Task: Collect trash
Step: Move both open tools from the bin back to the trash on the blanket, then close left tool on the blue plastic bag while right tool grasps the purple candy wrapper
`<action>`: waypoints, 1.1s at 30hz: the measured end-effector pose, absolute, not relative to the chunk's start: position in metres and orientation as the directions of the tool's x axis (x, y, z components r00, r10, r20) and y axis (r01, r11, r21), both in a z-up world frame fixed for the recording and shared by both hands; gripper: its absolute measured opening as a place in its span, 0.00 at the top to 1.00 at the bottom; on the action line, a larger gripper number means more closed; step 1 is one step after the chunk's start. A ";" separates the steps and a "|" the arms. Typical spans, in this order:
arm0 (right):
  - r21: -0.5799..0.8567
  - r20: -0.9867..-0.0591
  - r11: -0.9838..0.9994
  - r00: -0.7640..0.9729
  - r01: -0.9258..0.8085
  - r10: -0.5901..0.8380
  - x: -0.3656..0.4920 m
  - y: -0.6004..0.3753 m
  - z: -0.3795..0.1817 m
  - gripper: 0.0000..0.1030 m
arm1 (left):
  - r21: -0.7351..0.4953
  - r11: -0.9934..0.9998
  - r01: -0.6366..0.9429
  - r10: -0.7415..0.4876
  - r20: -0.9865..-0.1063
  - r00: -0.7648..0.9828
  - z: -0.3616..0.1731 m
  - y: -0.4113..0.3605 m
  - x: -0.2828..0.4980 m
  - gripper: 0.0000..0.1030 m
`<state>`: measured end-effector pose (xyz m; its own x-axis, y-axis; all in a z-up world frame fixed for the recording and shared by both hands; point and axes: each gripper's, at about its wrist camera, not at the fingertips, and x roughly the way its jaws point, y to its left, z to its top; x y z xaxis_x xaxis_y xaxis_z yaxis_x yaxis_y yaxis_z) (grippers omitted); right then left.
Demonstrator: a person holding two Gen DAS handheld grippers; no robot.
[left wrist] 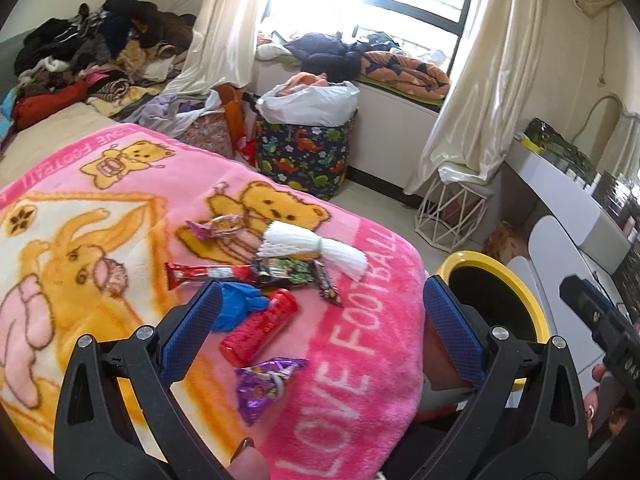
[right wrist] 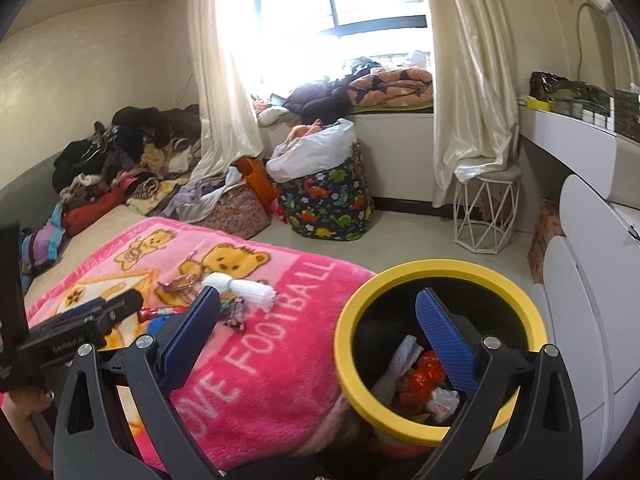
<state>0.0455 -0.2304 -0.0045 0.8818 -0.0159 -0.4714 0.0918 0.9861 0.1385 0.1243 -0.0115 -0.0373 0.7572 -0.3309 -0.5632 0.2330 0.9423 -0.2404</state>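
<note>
Hovering wide apart and empty above the pink blanket (left wrist: pixel 360 340), the left gripper (left wrist: pixel 320 328) faces a loose cluster of trash: a red tube (left wrist: pixel 260 330), a blue glove (left wrist: pixel 236 306) touching it, a purple wrapper (left wrist: pixel 266 380) nearest the camera, and behind them a red wrapper (left wrist: pixel 204 274), a dark snack packet (left wrist: pixel 286 274) and a white foam net (left wrist: pixel 308 250). The right gripper (right wrist: pixel 320 336) is also wide and empty, poised over the yellow-rimmed bin (right wrist: pixel 348 356), which stands on the floor just beside the bed edge and already holds some rubbish.

The likeliest slip is a pinch that catches the plush blanket along with a thin wrapper, dragging the pile or flicking pieces off the bed. The round tube may also roll or squirt out of the pads, and closing on it could snag the glove, which might then fall short of the bin. A dinosaur-print basket (left wrist: pixel 306 152), a wire stool (left wrist: pixel 452 216) and heaped clothes (left wrist: pixel 100 48) sit well apart, obstructing nothing.
</note>
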 end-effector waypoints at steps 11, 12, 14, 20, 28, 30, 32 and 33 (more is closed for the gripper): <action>0.106 -0.512 0.994 0.857 -0.003 0.057 0.059 -0.190 -0.019 0.07 | -0.238 0.958 0.160 -0.273 -0.587 0.762 -0.051 0.022 0.133 0.11; 0.106 -0.517 0.994 0.854 -0.009 0.063 0.061 -0.186 -0.021 0.07 | -0.237 0.959 0.155 -0.269 -0.590 0.761 -0.053 0.025 0.134 0.10; 0.107 -0.527 0.994 0.847 -0.022 0.075 0.066 -0.181 -0.024 0.07 | -0.239 0.962 0.136 -0.255 -0.597 0.761 -0.057 0.034 0.136 0.10; 0.105 -0.551 0.993 0.828 -0.052 0.101 0.076 -0.166 -0.034 0.07 | -0.241 0.966 0.092 -0.226 -0.618 0.753 -0.068 0.054 0.140 0.11; 0.122 -0.580 0.989 0.804 -0.078 0.135 0.087 -0.146 -0.042 0.07 | -0.238 0.970 0.059 -0.201 -0.636 0.745 -0.079 0.074 0.142 0.11; 0.121 -0.592 0.989 0.794 -0.083 0.139 0.089 -0.140 -0.045 0.07 | -0.241 0.969 0.054 -0.201 -0.643 0.739 -0.081 0.079 0.145 0.11; 0.115 -0.602 0.990 0.786 -0.086 0.138 0.091 -0.133 -0.048 0.07 | -0.250 0.967 0.050 -0.206 -0.649 0.732 -0.084 0.083 0.150 0.11; 0.112 -0.608 0.990 0.782 -0.087 0.138 0.092 -0.129 -0.050 0.07 | -0.250 0.967 0.047 -0.204 -0.653 0.730 -0.085 0.085 0.153 0.11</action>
<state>0.0916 -0.1295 -0.0502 0.7821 0.1375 -0.6077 -0.0871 0.9899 0.1120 0.1532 0.0846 -0.0848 0.7295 -0.2045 -0.6527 0.0471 0.9670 -0.2503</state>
